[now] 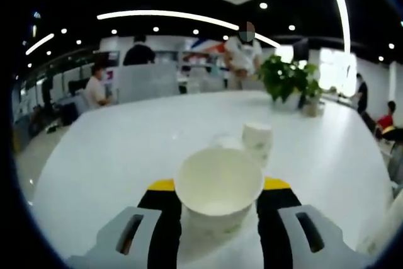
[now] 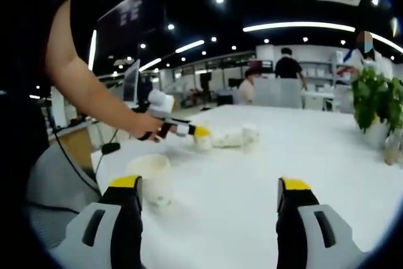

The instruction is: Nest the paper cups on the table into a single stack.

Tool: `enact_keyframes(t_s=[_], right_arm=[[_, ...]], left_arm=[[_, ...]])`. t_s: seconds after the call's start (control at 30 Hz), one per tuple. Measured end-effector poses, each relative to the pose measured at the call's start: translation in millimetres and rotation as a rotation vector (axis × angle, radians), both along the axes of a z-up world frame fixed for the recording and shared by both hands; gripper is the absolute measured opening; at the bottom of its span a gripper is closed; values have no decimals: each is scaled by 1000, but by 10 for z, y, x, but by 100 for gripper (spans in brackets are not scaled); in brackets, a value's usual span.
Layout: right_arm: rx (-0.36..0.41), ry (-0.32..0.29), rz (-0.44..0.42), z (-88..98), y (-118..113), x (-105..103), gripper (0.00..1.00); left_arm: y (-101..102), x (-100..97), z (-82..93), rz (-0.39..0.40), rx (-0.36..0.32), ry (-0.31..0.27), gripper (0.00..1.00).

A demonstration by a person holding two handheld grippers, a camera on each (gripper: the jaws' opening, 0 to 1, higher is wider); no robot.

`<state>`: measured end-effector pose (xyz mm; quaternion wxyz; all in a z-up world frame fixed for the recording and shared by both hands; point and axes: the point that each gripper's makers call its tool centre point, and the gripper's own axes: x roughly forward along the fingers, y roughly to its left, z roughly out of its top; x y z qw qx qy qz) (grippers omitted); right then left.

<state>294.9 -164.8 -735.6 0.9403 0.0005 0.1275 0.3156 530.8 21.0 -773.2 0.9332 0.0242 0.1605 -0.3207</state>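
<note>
In the left gripper view, the left gripper [image 1: 218, 188] held an upright paper cup [image 1: 218, 192] between its jaws, with another cup [image 1: 257, 142] just beyond on the white table [image 1: 119, 155].

In the right gripper view, the right gripper [image 2: 210, 188] stood wide open, gripping nothing; a third cup [image 2: 152, 179] sat near its left jaw, and the left gripper [image 2: 201, 132] farther off held its cup [image 2: 203, 142].

Left claw [image 1: 218, 203] closed on a cup, right claw [image 2: 210, 203] wide open, bare forearm [image 2: 88, 86] outstretched.

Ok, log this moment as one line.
left gripper: shut on cup | right gripper: open, holding nothing | second cup: upright on table | plant: far edge
</note>
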Motion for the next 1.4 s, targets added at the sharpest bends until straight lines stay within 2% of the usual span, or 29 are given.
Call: enact_keyframes(t_s=[0.27,0.73,0.97,1.13,1.4], right_arm=[[-7,-1,0,-6,-7,0,87],[-13,-10,10,1,16,4,85],[-30,-10,28,-18,42,-12,85],[-28,-11,37,-17,67,-19,87],[-26,-21,57,-3,108,-32,96]], left_arm=[[38,23,82,-3,4,-9,44],[91,61,381,-15,-12,-1,44],[101,130,550,-30,-12,-15,44],[133,221,641,-40,-17,-23,44],[148,279,855,-62,-13,-28,46]])
